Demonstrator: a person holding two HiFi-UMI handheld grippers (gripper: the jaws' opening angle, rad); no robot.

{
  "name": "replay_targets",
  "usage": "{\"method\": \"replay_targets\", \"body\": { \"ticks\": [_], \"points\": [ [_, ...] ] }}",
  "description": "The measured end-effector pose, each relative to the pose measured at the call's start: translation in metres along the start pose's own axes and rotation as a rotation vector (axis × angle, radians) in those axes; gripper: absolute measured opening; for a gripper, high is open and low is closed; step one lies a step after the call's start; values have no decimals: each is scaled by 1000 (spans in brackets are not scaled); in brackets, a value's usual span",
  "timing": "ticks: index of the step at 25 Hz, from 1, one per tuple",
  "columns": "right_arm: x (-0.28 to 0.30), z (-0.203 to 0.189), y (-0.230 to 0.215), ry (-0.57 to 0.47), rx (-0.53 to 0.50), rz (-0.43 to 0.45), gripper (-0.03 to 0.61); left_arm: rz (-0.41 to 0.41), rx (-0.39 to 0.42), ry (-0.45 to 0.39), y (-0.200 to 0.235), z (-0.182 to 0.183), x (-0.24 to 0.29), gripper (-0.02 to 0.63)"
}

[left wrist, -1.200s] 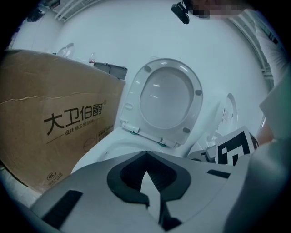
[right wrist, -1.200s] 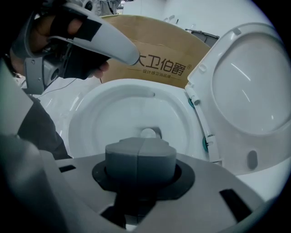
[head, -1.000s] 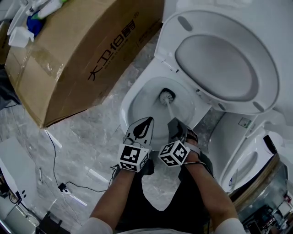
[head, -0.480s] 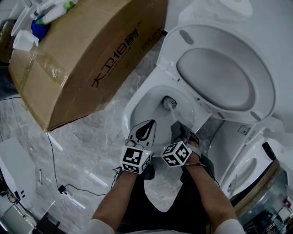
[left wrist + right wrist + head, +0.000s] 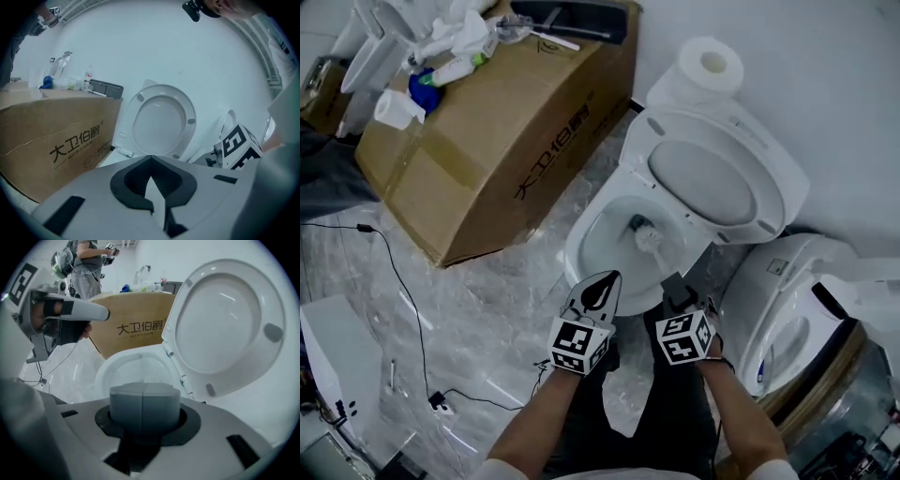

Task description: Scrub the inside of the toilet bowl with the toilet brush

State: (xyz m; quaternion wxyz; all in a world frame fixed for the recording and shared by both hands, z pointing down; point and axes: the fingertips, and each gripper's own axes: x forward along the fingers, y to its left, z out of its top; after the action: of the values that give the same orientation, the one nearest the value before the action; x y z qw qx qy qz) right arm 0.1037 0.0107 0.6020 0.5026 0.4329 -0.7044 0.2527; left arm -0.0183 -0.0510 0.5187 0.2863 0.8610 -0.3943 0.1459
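The white toilet bowl [image 5: 605, 246] stands with its seat and lid [image 5: 717, 183] raised. A toilet brush [image 5: 643, 230] has its bristled head down inside the bowl, and its pale handle slants back to my right gripper [image 5: 675, 283]. That gripper is shut on the handle, whose grey capped end [image 5: 144, 404] sits between the jaws of the right gripper [image 5: 144, 423]. The bowl [image 5: 133, 371] lies just beyond it. My left gripper [image 5: 600, 281] hovers over the bowl's near rim, shut and holding nothing. In its own view the left gripper [image 5: 151, 161] faces the raised seat [image 5: 159, 124].
A large cardboard box [image 5: 516, 131] with bottles and clutter on top stands left of the toilet. A toilet roll [image 5: 710, 66] sits on the cistern. A second toilet [image 5: 787, 319] is close at the right. A black cable [image 5: 403, 300] crosses the marble floor. A person [image 5: 86, 268] stands behind the box.
The head view has drawn back and shows more of the room. Both grippers sit a little farther from the bowl; the brush head stays in the bowl, held by the right gripper.
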Motion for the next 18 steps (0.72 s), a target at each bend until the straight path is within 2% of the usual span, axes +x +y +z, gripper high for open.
{"method": "replay_targets", "body": {
  "ticks": [8, 18],
  "points": [
    [-135, 20, 6, -128, 69, 30, 156, -95, 33, 9, -71, 64, -72, 6],
    [-300, 53, 21, -285, 118, 30, 156, -150, 92, -11, -133, 154, -169, 6]
  ]
}}
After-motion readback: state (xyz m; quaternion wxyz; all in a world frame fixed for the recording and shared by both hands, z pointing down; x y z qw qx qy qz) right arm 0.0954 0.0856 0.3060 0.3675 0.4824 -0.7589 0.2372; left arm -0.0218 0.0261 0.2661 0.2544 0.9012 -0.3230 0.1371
